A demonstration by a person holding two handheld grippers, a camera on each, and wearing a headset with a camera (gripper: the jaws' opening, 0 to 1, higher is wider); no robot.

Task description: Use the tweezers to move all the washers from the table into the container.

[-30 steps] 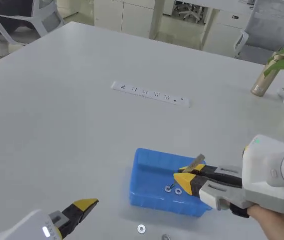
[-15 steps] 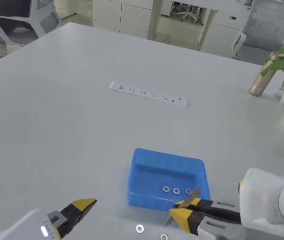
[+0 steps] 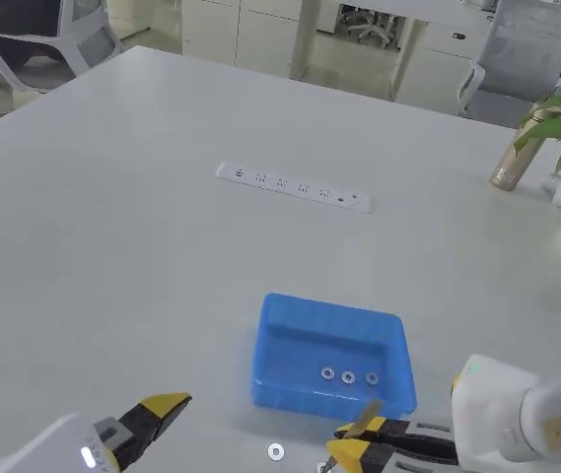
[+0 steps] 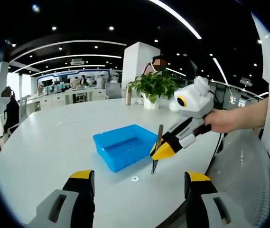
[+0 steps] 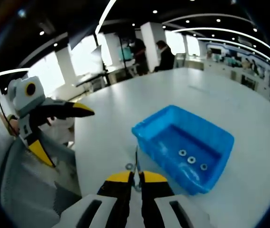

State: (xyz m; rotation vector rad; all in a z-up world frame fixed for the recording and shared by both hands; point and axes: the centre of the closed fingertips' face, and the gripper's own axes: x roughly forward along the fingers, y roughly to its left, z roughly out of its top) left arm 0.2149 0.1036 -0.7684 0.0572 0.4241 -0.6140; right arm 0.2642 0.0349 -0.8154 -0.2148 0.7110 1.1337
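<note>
At the lower left of the head view the left claw (image 3: 168, 404) hovers over the bare surface (image 3: 112, 246); its own view shows its jaws spread wide, holding nothing. To its right a loose washer (image 3: 276, 451) lies on the surface near the front wall of the blue container (image 3: 290, 325). Three more washers (image 3: 348, 376) sit in a row inside the container. Further right, the right claw (image 3: 344, 455) is clamped on the tweezers (image 3: 364, 422). The head view cuts their tips off at its bottom edge — the left gripper view shows them whole. There their long axis is close to upright, tips down at the surface just right of the loose washer and near the container. In the right gripper view they run straight ahead out of the closed jaws towards that washer — whether the tips touch anything I cannot tell.
</note>
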